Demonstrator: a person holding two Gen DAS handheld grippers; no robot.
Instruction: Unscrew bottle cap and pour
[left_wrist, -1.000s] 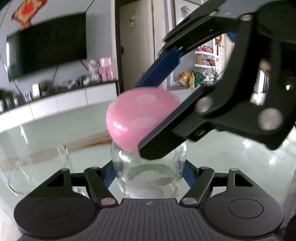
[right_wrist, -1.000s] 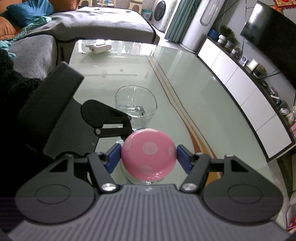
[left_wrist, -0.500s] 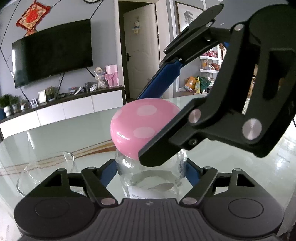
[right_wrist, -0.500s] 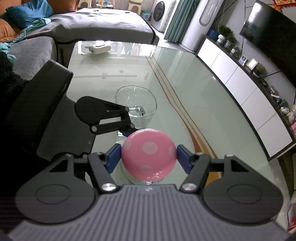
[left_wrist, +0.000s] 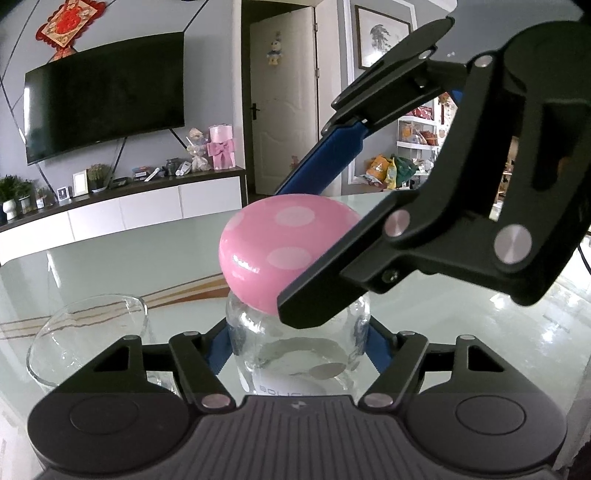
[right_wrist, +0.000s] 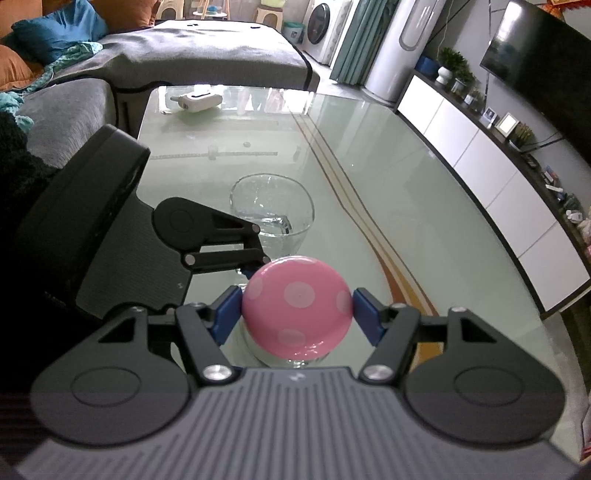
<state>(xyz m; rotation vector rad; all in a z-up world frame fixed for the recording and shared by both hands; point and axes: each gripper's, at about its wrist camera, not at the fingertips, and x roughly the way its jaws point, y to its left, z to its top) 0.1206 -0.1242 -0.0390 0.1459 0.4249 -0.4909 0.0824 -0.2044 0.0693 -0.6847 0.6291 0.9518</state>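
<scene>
holding bottle (left_wrist: 299, 350) at lower centre on the table (left_wrist: 461, 317): my left gripper (left_wrist: 299, 347) just closed onto its glass body, right gripper (right_wrist: 295, 314) clamped on the pink cap (right_wrist: 295, 306); glass (right_wrist: 271, 210) behind.

This is the living room of a home, and the glass-topped coffee table (right_wrist: 369, 155) sits at its middle. Beyond the table's far long side a wall-mounted television (left_wrist: 103, 92) hangs above a low white media cabinet (left_wrist: 147, 210) set with potted plants (left_wrist: 14, 195) and photo frames, with a red paper ornament (left_wrist: 70, 22) above the screen and a white panelled door (left_wrist: 282, 103) to its right. At the table's opposite side stands a grey sofa (right_wrist: 207, 51) with blue and orange cushions, and past the table's far end a washing machine (right_wrist: 327, 27) stands beside green curtains.
</scene>
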